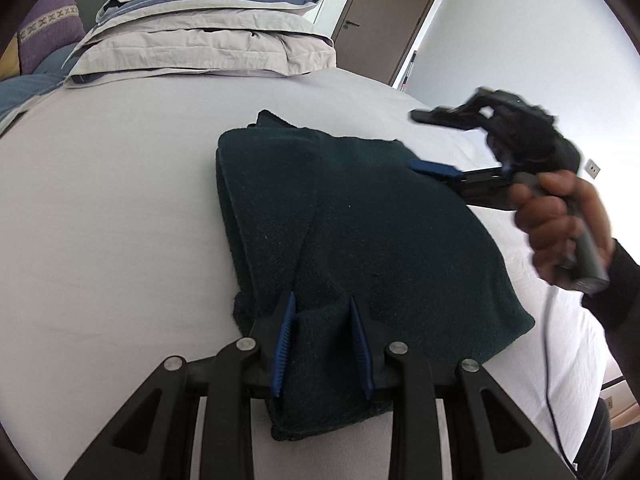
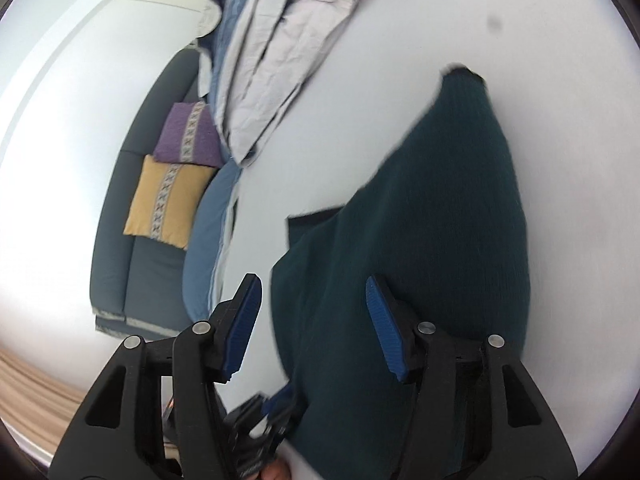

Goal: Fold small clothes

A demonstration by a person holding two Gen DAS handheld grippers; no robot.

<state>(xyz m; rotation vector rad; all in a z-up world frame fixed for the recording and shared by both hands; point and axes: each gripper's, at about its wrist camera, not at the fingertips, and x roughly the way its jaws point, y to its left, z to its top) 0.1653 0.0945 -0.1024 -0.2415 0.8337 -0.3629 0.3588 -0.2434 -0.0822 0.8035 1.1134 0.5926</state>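
The left gripper [image 1: 322, 344] pinches a fold of the dark green garment [image 1: 360, 240] between its jaws; the right gripper [image 2: 316, 324] stands wide apart over the garment's edge.

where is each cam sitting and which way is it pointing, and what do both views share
Left wrist: sits on the left gripper, low over the bed, looking along it toward the stacked bedding and door; its fingers pinch the near edge of the dark green garment; the person's right hand shows.
Right wrist: sits on the right gripper, rolled sideways, looking across the bed toward the sofa; its fingers are spread open.
Shared: the garment, bed, bedding and purple cushion.
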